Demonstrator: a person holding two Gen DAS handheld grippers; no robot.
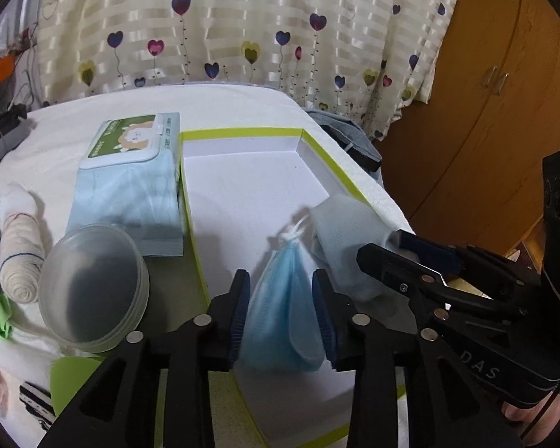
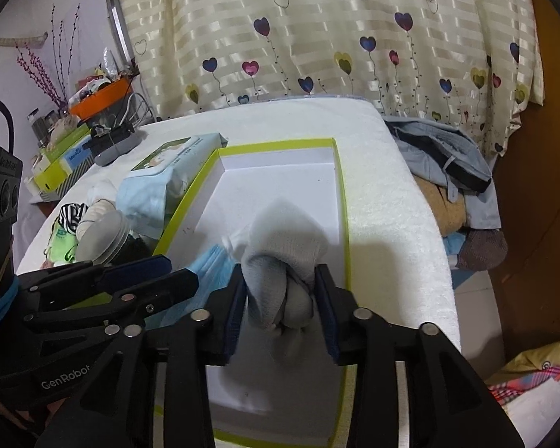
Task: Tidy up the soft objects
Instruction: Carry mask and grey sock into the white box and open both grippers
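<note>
While both my tongs hang over the box point(image 1: 242, 186), their jaws stand apart. My left gripper point(image 1: 282, 313) flanks a blue mask point(image 1: 280, 298), my right gripper point(image 2: 282, 306) a grey sock point(image 2: 280, 261); neither looks pinched.

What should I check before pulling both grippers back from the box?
1. Blue mask is over the box, not the rim: ok.
2. Left gripper pads are off the mask: ok, the jaws look parted and the mask is blurred.
3. Rolled sock is over the box: ok.
4. Right gripper pads are clear of the sock: cannot tell, the sock fills the gap.
5. Grippers are not touching each other: ok, but close.
6. Wipes pack is outside the box: ok.
</note>
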